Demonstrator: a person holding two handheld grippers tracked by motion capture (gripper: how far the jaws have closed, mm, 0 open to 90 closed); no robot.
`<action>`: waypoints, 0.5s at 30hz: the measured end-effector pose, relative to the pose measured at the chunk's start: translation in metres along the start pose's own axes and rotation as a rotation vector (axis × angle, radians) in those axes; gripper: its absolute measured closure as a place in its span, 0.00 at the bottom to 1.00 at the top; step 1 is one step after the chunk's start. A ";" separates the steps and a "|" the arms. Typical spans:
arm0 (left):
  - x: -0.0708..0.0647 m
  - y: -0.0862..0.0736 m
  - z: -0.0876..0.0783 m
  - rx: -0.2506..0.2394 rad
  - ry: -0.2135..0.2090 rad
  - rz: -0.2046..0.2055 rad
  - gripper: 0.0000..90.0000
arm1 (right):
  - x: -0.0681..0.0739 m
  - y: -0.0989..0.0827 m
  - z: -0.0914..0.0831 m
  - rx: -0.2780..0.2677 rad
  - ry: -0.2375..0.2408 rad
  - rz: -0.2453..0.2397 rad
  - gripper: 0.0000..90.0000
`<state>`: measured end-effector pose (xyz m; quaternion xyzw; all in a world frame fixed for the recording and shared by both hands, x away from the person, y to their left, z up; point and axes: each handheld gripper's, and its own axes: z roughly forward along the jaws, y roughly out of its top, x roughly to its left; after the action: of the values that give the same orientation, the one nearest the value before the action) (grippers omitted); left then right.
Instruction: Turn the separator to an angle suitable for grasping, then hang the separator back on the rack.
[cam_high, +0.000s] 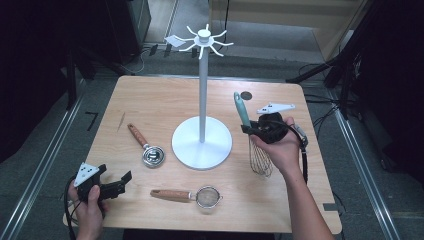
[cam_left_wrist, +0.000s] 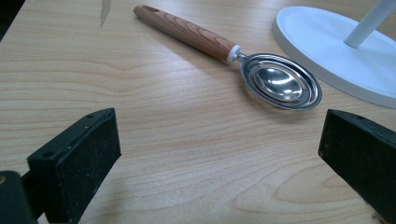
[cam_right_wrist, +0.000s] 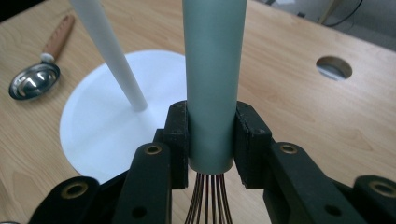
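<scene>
The right gripper (cam_high: 254, 131) is clamping the light, stiff wire whisk with a smooth teal handle (cam_high: 242, 110) near the wires, beside the white hook stand (cam_high: 202, 90); the handle looks slippery. The left gripper (cam_high: 116, 182) is resting released.

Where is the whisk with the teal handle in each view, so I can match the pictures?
High view: the wire whisk with the teal handle is right of centre, held upright in the right tool.
Left gripper view: not in it.
Right gripper view: centre, its handle clamped between the two black jaws, wires below.
Shared landmark: the white round base of the hook stand.
</scene>
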<state>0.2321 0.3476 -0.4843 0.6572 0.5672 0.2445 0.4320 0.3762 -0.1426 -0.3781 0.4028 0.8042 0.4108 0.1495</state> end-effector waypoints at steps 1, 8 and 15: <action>0.000 0.000 0.000 -0.001 0.000 0.000 0.00 | 0.002 0.000 -0.002 -0.019 -0.002 -0.004 0.79; 0.000 0.000 0.000 0.001 -0.001 0.001 0.00 | 0.016 -0.003 -0.009 -0.113 0.007 0.001 0.79; 0.000 0.000 0.000 0.000 -0.001 0.000 0.00 | 0.026 -0.004 -0.016 -0.214 0.039 0.014 0.79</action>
<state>0.2322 0.3477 -0.4843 0.6574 0.5670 0.2441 0.4322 0.3486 -0.1322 -0.3690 0.3820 0.7557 0.5031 0.1729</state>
